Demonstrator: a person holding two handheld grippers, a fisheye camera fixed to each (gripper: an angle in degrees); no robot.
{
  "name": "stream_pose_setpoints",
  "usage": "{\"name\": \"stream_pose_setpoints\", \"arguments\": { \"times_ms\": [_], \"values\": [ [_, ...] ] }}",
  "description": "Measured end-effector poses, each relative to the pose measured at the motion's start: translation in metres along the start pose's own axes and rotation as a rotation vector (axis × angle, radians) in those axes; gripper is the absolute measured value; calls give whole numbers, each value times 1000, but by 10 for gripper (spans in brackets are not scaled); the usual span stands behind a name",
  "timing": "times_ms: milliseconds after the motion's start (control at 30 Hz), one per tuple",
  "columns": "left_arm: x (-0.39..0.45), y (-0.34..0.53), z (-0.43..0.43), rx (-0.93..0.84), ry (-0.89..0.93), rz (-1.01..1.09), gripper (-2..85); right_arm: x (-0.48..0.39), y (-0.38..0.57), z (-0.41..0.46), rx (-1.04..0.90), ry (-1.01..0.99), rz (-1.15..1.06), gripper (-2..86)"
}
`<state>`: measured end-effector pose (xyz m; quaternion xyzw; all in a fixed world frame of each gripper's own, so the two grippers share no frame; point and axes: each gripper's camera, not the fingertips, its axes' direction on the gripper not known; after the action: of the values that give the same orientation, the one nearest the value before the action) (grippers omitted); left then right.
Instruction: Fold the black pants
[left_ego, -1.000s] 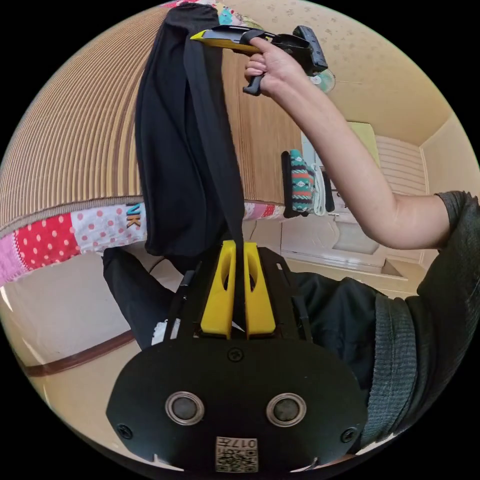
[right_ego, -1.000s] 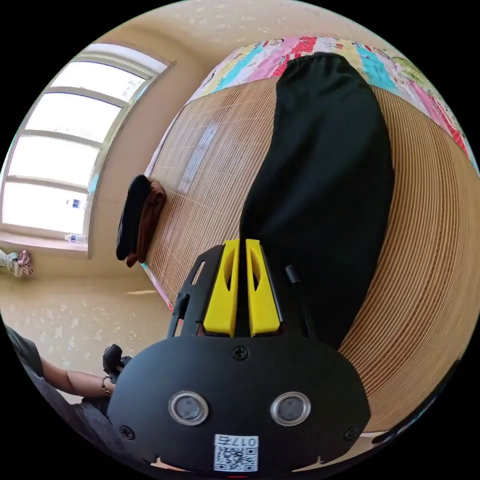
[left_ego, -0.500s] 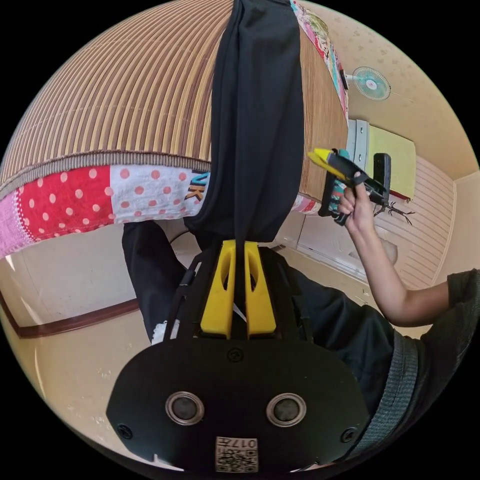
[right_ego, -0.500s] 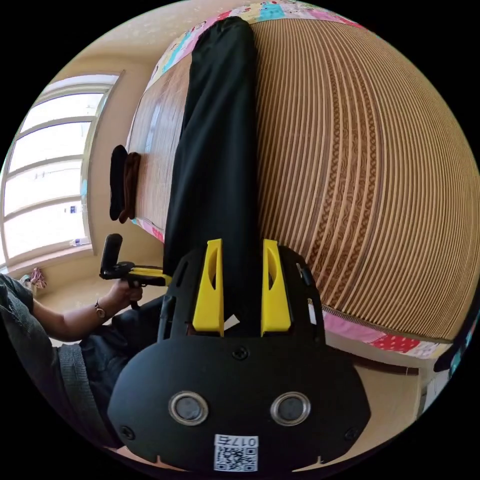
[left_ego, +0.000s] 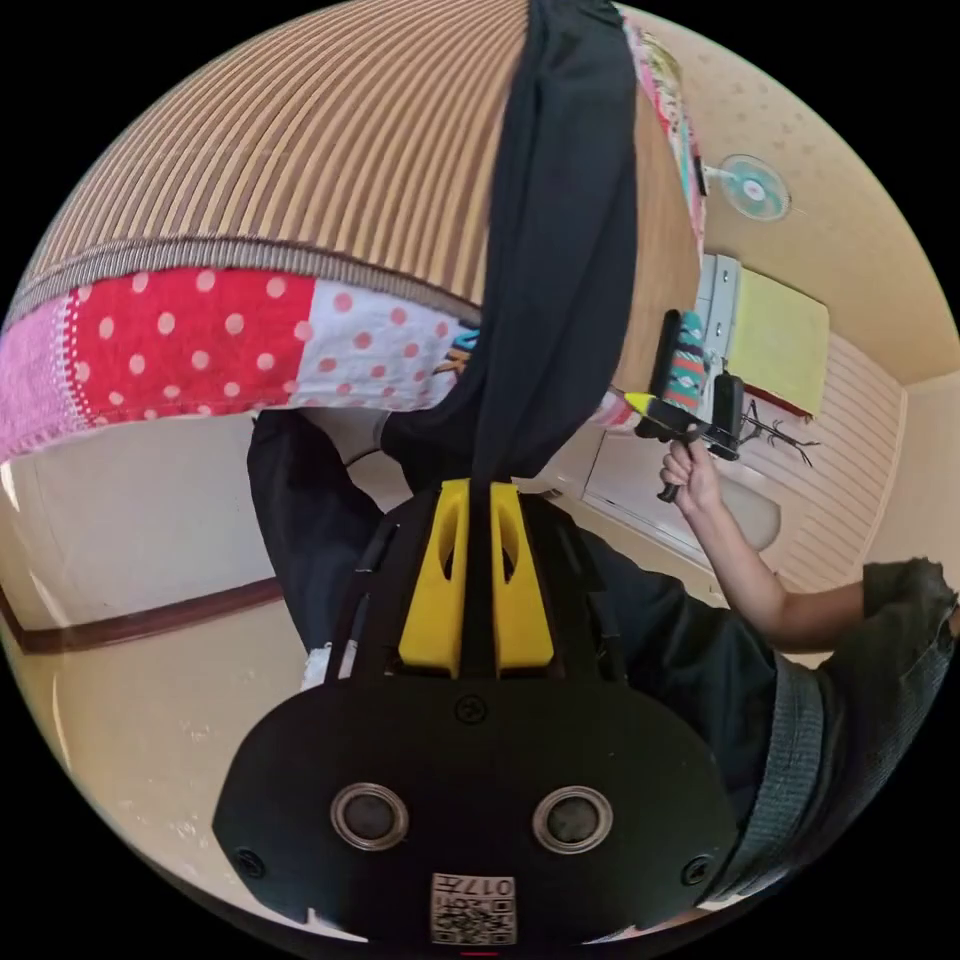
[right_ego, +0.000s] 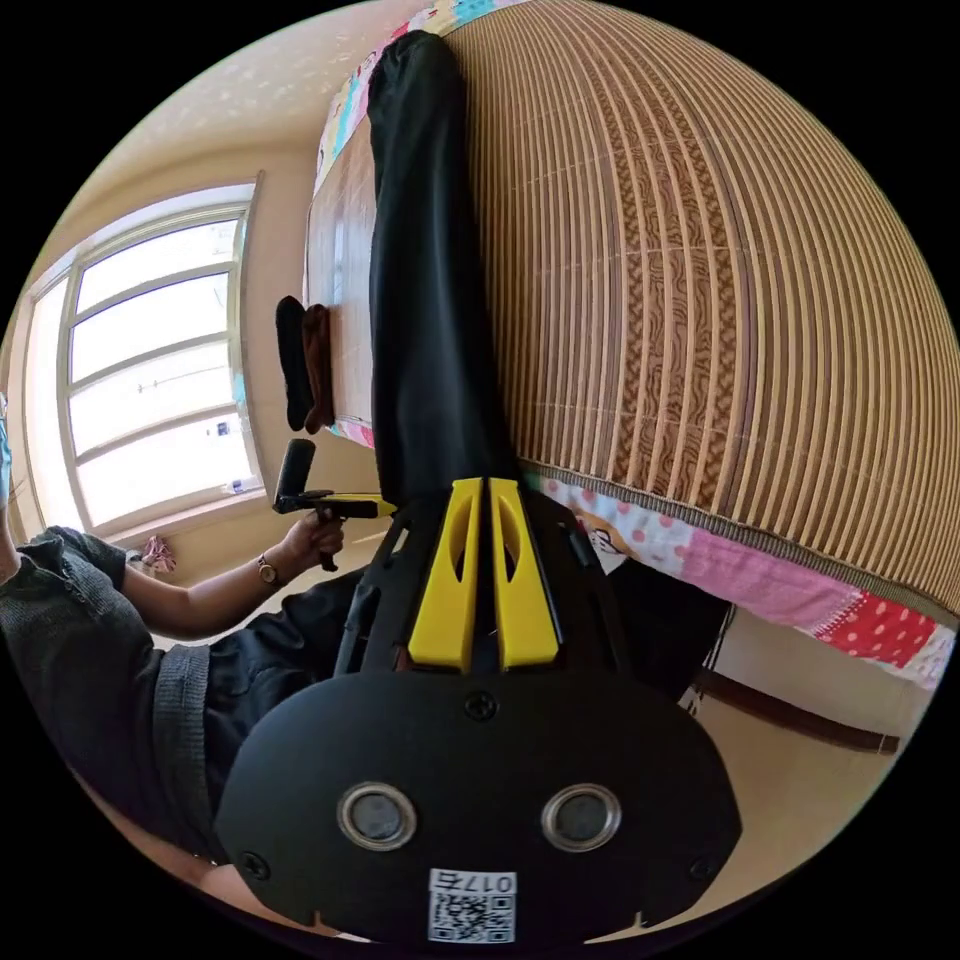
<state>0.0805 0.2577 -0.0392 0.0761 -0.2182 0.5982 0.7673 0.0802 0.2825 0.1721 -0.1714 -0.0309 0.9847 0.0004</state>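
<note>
The black pants (left_ego: 560, 260) lay as one long narrow strip across the bed (right_ego: 720, 280), from its far edge to its near edge, where one end hung over. They seemed folded lengthwise already; the cross folds were, I judge, still to do. The left tool (left_ego: 476, 500) had its jaws closed on the hanging end. The right tool (right_ego: 478, 497) had narrow jaws, but whether it gripped cloth I cannot tell. The bed carried a striped bamboo mat (left_ego: 300, 150) over a patchwork quilt (left_ego: 190, 340). A window (right_ego: 150, 370) lit the room.
</note>
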Motion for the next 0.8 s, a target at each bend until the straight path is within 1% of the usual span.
{"name": "stream_pose_setpoints", "arguments": {
  "times_ms": [67,133,200,267,367,433,533,633,700,733,800],
  "values": [
    [-1,-2,13,-36,-38,-62,71,-2,-8,-4,31,-19,-7,50],
    [10,-1,9,-1,-81,-50,78,-6,-25,-7,24,37,-15,77],
    [24,0,-9,102,-96,-25,80,-7,-41,-8,27,57,-34,89],
    [40,-11,-35,259,-43,16,82,-7,-60,-11,42,47,-48,96],
    [55,-48,-47,367,-7,38,83,-5,-90,-11,44,30,-63,102],
    [67,-76,-46,406,-33,65,82,-9,-106,-5,26,40,-76,104],
    [87,-118,-32,410,-72,92,81,-13,-115,11,-31,83,-86,97],
    [94,-148,-9,340,-63,86,62,-13,-113,26,-88,154,-75,62],
    [92,-151,1,316,-55,54,35,-14,-106,20,-63,142,-100,50],
    [94,-145,-1,327,-22,65,23,-12,-101,15,-46,117,-109,47],
    [100,-129,-7,362,55,161,18,-2,-94,9,-30,106,-85,45]
  ]
}}
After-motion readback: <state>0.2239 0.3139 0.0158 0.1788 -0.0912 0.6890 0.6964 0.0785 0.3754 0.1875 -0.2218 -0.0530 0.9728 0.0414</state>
